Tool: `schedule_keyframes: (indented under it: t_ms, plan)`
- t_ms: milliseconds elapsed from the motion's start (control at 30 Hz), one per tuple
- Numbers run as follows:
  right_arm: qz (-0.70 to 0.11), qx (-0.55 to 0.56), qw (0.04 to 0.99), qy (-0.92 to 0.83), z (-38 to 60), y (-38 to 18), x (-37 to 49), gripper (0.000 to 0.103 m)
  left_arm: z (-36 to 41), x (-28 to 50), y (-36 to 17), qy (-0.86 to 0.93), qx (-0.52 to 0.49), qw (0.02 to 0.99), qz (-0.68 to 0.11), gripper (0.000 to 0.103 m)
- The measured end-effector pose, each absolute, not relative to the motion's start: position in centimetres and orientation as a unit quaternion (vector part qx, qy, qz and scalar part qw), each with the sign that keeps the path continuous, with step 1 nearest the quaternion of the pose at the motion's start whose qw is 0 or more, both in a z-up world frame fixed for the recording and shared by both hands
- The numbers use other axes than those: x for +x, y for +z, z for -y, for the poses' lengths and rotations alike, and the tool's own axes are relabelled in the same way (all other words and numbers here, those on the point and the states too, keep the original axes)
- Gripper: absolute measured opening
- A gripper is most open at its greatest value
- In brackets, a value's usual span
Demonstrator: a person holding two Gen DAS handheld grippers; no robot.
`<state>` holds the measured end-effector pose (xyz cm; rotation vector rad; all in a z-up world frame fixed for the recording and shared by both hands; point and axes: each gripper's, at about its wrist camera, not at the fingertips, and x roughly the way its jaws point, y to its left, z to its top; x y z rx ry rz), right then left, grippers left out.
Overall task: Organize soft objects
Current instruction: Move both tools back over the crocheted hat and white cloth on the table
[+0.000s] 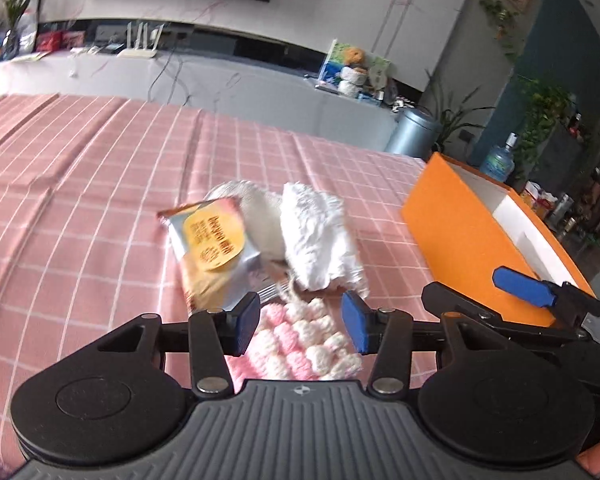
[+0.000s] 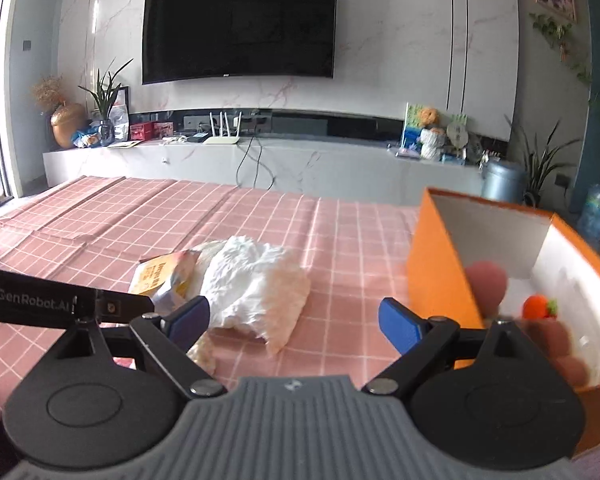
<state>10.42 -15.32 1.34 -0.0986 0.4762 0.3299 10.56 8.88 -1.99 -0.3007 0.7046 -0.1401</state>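
Note:
A pink-and-white knitted piece [image 1: 308,340] lies on the pink checked cloth between the blue pads of my left gripper [image 1: 301,326], whose jaws stand apart around it. Just beyond sit a snack packet [image 1: 210,240], a fluffy white cloth [image 1: 320,236] and a white round thing [image 1: 252,208] behind them. My right gripper [image 2: 296,320] is open and holds nothing, with the white cloth [image 2: 252,280] just past its left finger. To its right stands an orange box [image 2: 432,280] holding a small orange toy [image 2: 538,306] and blurred pink things.
The pink checked tablecloth [image 2: 140,216] covers the table to its far edge. Behind stand a marble TV bench [image 2: 300,160], a wall TV [image 2: 240,24], a grey bin [image 2: 502,180], a water bottle [image 2: 598,208] and plants.

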Motion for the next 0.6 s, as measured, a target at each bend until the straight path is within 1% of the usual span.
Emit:
schedule_keyframes:
  t_ms: [33, 167, 233, 333, 500, 600]
  plan:
    - [-0.241, -0.043, 0.956, 0.165, 15.2, 1.1, 10.6, 0.089, -9.2, 10.4, -2.3, -0.064, -0.15, 0.924, -0.346, 0.057]
    - [-0.263, -0.049, 0.95, 0.159, 14.7, -0.4, 11.3, 0.069, -9.8, 9.9, -3.9, -0.044, -0.179, 0.912, -0.366, 0.065]
    - [-0.277, -0.057, 0.946, 0.16, 14.3, -1.2, 11.8, 0.067, -10.0, 9.9, -4.6, -0.029, -0.194, 0.908, -0.371, 0.071]
    - [-0.296, -0.065, 0.938, 0.168, 13.7, -2.4, 12.2, 0.058, -9.9, 10.3, -5.4, -0.019, -0.197, 0.905, -0.376, 0.073]
    - [-0.314, -0.081, 0.925, 0.199, 12.4, -3.7, 12.3, 0.057, -9.8, 11.0, -6.7, -0.011, -0.208, 0.897, -0.39, 0.074]
    - [-0.318, -0.094, 0.92, 0.206, 11.7, -4.3, 12.3, 0.054, -9.8, 11.4, -7.2, -0.011, -0.21, 0.898, -0.388, 0.075]
